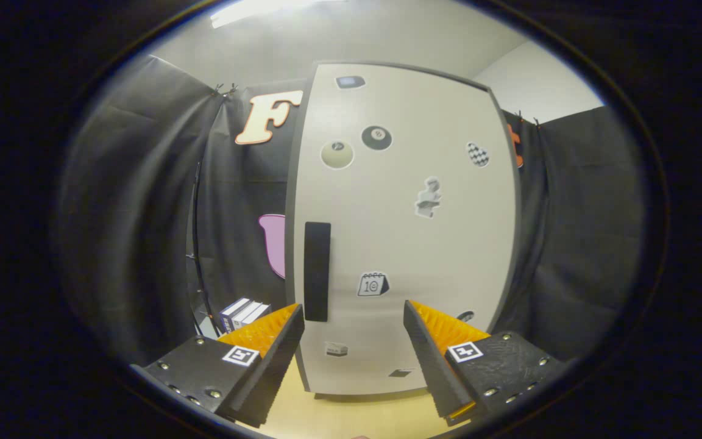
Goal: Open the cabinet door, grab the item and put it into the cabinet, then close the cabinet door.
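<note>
1. Gripper view: the hand-held gripper [354, 317] with black fingers, orange ribbed backs and small square marker tags is spread wide apart, nothing between the pads.
2. Tall pale beige cabinet door [406, 244] with a dark grey edge stands straight ahead, just beyond the fingers, and is closed flat.
3. Black vertical bar handle [317, 271] sits near the door's left edge; its lower end is level with the left fingertip [293, 314] and just beside it. Cannot tell if they touch.
4. Right fingertip [412, 311] points at the lower middle of the door, apart from the handle.
5. Door carries small stickers: two billiard-ball stickers [357, 146] near the top, a checkered oval sticker [478, 154], a calendar-style sticker [373, 284] between the fingertips' line and the handle.
6. Item to store: a stack of white and dark blue boxes [242, 313] sits left of the cabinet, behind the left finger, partly hidden by it.
7. Light wooden tabletop [351, 414] shows under the fingers and the cabinet base.
8. Black cloth wall [138, 213] hangs on both sides of the cabinet.
</note>
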`<state>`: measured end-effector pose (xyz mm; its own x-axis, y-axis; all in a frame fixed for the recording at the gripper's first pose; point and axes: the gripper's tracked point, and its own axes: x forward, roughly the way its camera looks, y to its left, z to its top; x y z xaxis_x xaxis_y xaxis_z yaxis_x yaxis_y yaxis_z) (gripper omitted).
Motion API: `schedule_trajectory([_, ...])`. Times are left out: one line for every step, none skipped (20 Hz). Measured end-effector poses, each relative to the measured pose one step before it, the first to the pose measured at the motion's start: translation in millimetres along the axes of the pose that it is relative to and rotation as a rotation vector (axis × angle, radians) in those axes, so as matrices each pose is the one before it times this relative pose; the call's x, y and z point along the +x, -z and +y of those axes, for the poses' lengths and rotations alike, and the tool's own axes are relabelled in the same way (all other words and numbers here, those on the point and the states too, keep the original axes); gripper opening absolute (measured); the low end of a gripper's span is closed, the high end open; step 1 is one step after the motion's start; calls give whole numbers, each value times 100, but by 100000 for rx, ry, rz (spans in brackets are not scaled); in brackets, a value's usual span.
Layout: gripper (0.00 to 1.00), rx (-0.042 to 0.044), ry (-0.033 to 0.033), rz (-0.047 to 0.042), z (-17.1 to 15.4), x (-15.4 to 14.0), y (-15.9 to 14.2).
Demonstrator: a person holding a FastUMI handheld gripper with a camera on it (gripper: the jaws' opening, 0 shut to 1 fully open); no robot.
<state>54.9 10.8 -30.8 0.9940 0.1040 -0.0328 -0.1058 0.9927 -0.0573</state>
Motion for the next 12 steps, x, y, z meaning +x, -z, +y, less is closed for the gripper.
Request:
schedule_trajectory([97,-170,1100,21,-466,-758,-31])
schedule_trajectory([97,123,1032,-294,-590,-1049,-136])
schedule_trajectory([97,299,1324,-36,-598,-960,-68])
schedule_trajectory([97,197,408,58,-456,-901,-36])
schedule_trajectory([97,111,835,7,-491,-923,43])
schedule_trajectory([97,-362,1104,-71,-613,-946,-30])
schedule_trajectory([97,-399,829,50,-388,-809,14])
schedule_trajectory([97,254,347,125,-116,-137,-12])
schedule_trajectory([97,238,442,-63,-332,-693,-5])
schedule_trajectory([97,104,358,-451,-325,-653,-202])
schedule_trajectory([97,-333,775,102,-382,-495,15])
schedule_trajectory([97,-142,382,100,-264,-444,32])
